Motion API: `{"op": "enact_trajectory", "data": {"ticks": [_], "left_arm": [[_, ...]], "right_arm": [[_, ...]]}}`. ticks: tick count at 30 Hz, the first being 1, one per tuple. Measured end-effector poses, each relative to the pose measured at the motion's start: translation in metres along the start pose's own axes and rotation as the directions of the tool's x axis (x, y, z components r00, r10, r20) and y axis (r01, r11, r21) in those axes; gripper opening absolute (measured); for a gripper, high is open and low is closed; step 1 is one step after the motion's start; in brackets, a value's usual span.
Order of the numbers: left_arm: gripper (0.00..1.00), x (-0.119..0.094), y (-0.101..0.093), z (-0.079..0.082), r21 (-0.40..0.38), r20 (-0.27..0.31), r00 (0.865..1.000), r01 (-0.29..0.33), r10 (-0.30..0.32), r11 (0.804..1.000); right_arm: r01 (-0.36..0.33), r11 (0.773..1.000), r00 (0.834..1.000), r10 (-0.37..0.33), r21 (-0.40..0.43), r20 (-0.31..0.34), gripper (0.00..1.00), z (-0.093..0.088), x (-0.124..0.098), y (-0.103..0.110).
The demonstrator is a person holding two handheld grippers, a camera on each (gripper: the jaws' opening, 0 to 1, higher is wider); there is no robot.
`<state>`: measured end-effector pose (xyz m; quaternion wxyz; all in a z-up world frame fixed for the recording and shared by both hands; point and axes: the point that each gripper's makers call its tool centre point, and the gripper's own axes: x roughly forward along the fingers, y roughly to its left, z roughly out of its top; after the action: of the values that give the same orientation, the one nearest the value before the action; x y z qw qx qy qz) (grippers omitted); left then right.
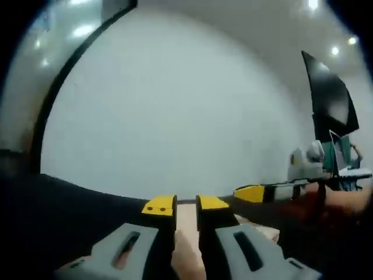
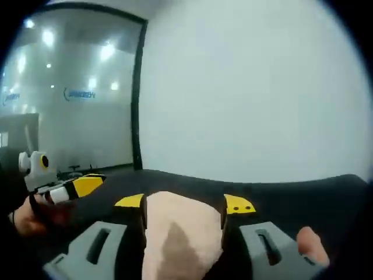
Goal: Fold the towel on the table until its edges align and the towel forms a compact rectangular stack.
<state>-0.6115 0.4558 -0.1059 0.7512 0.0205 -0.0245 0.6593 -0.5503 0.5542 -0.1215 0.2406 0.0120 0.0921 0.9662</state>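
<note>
A peach towel (image 1: 187, 238) shows in the narrow gap between my left gripper's (image 1: 186, 205) yellow-tipped jaws, which are shut on its edge just above the black table (image 1: 70, 210). In the right gripper view a thick fold of the same towel (image 2: 180, 233) fills the space between the jaws of my right gripper (image 2: 184, 204), which is shut on it. Each gripper appears in the other's view: the right gripper (image 1: 262, 191) reaches in from the right, the left gripper (image 2: 76, 186) from the left. Most of the towel is hidden below both views.
A white wall (image 1: 175, 105) stands behind the black table (image 2: 291, 192). A glass partition with a black frame (image 2: 137, 93) is at the left of the right gripper view. A black panel (image 1: 329, 99) and some equipment (image 1: 344, 160) sit at the far right. A hand (image 2: 35, 217) holds the left gripper.
</note>
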Motion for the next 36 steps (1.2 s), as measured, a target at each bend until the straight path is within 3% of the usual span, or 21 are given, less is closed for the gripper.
{"op": "enact_trajectory", "data": {"ticks": [1, 2, 3, 5, 7, 9, 11, 13, 17, 19, 21, 22, 24, 25, 27, 30, 31, 32, 33, 35, 36], "left_arm": [[0.19, 0.025, 0.017, -0.012, -0.026, -0.068, 0.998, 0.004, -0.006, 1.000], [0.19, 0.033, 0.013, -0.024, -0.061, -0.112, 0.993, 0.034, -0.041, 0.998], [0.19, 0.036, 0.006, -0.034, -0.136, -0.141, 0.987, 0.057, -0.076, 0.989], [0.20, 0.048, 0.012, -0.037, -0.178, -0.139, 0.987, 0.055, -0.081, 0.982], [0.20, 0.054, 0.023, -0.048, -0.166, -0.176, 0.983, 0.023, -0.052, 0.986], [0.20, 0.062, 0.038, -0.068, -0.197, -0.268, 0.961, 0.009, -0.062, 0.980], [0.19, 0.064, 0.040, -0.090, -0.241, -0.324, 0.942, 0.008, -0.088, 0.971], [0.17, 0.070, 0.047, -0.100, -0.244, -0.308, 0.948, 0.006, -0.083, 0.970], [0.16, 0.066, 0.038, -0.098, -0.233, -0.313, 0.947, -0.005, -0.070, 0.972], [0.17, 0.060, 0.030, -0.093, -0.197, -0.309, 0.948, 0.012, -0.074, 0.980], [0.17, 0.056, 0.025, -0.073, -0.113, -0.289, 0.956, 0.013, -0.045, 0.994], [0.16, 0.058, 0.011, -0.053, -0.042, -0.210, 0.974, 0.072, -0.080, 0.996], [0.16, 0.061, -0.026, -0.028, -0.003, -0.143, 0.976, 0.163, -0.162, 0.987], [0.16, 0.083, -0.008, -0.033, 0.020, -0.198, 0.966, 0.177, -0.169, 0.984], [0.17, 0.086, -0.009, -0.058, 0.162, -0.345, 0.935, 0.149, -0.086, 0.975], [0.17, 0.101, -0.006, -0.087, 0.118, -0.413, 0.907, 0.138, -0.078, 0.983], [0.16, 0.100, -0.004, -0.103, 0.106, -0.457, 0.886, 0.140, -0.077, 0.984], [0.15, 0.098, -0.003, -0.110, 0.112, -0.439, 0.895, 0.140, -0.077, 0.984], [0.15, 0.101, -0.002, -0.105, 0.069, -0.372, 0.924, 0.122, -0.088, 0.990], [0.15, 0.097, -0.002, -0.105, -0.037, -0.348, 0.931, 0.101, -0.108, 0.994], [0.15, 0.093, -0.005, -0.103, -0.002, -0.355, 0.928, 0.118, -0.111, 0.993]], "right_arm": [[-0.046, 0.999, 0.999, 0.045, 0.025, 0.019, 0.43, -0.003, 0.005, 0.003], [-0.113, 0.992, 0.992, 0.109, 0.049, 0.066, 0.43, -0.004, 0.010, 0.013], [-0.135, 0.988, 0.990, 0.131, 0.077, 0.055, 0.43, -0.011, 0.015, 0.017], [-0.128, 0.987, 0.991, 0.132, -0.093, 0.036, 0.42, -0.027, 0.020, 0.023], [-0.125, 0.990, 0.992, 0.123, -0.073, -0.030, 0.39, -0.044, 0.027, 0.022], [-0.112, 0.994, 0.990, 0.112, -0.003, -0.088, 0.38, -0.057, 0.031, 0.017], [-0.115, 0.993, 0.988, 0.111, -0.029, -0.105, 0.37, -0.062, 0.035, 0.018], [-0.106, 0.988, 0.984, 0.088, -0.110, -0.152, 0.35, -0.072, 0.041, 0.017], [-0.098, 0.993, 0.985, 0.089, -0.059, -0.149, 0.34, -0.071, 0.041, 0.013], [-0.115, 0.993, 0.989, 0.113, -0.020, -0.093, 0.35, -0.059, 0.034, 0.012], [-0.100, 0.993, 0.993, 0.097, 0.058, 0.061, 0.35, -0.028, 0.022, 0.001], [-0.086, 0.989, 0.986, 0.068, 0.116, 0.154, 0.34, -0.011, 0.014, -0.008], [-0.007, 0.987, 0.977, -0.026, 0.158, 0.210, 0.23, -0.001, 0.002, -0.036], [0.040, 0.985, 0.980, -0.071, 0.167, 0.188, 0.16, -0.005, 0.000, -0.045], [0.091, 0.976, 0.983, -0.120, 0.195, 0.141, 0.09, -0.014, -0.001, -0.059], [0.128, 0.972, 0.977, -0.158, 0.195, 0.143, 0.10, -0.014, 0.000, -0.069], [0.151, 0.972, 0.976, -0.176, 0.180, 0.128, 0.10, -0.018, 0.001, -0.072], [0.148, 0.970, 0.977, -0.174, 0.193, 0.125, 0.10, -0.019, 0.000, -0.072], [0.141, 0.967, 0.977, -0.170, 0.211, 0.126, 0.10, -0.019, 0.001, -0.072], [0.150, 0.967, 0.976, -0.178, 0.207, 0.123, 0.10, -0.020, 0.001, -0.071], [0.147, 0.968, 0.977, -0.174, 0.203, 0.121, 0.10, -0.020, 0.002, -0.070]]}}
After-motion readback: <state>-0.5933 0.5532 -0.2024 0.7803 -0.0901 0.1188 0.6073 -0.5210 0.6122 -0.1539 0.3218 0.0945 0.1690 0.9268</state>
